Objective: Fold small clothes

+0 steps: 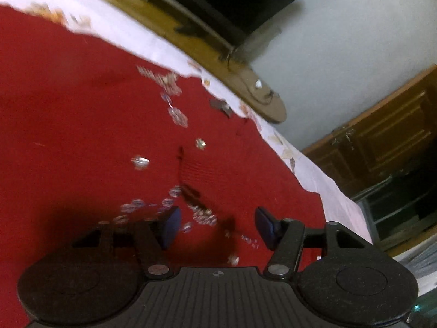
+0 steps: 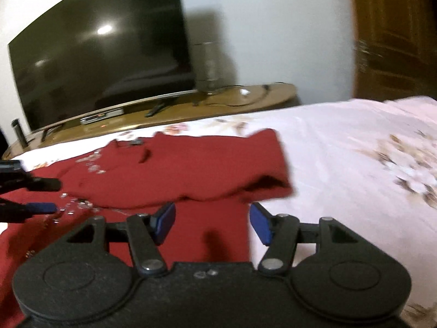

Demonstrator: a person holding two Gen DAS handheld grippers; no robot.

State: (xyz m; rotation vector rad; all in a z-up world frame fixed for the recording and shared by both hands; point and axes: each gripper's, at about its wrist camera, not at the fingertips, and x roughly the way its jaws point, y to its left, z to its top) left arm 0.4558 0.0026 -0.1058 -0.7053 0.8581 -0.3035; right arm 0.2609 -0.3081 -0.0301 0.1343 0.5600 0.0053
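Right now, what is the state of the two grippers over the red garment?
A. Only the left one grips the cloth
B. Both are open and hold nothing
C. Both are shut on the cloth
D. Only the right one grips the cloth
B: the left gripper and the right gripper each show a wide gap between the blue pads, with the red garment lying loose on the floral bedsheet.

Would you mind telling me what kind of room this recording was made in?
Most likely a bedroom: a floral bedsheet under the red garment, a television on a wooden stand, and a wooden door.
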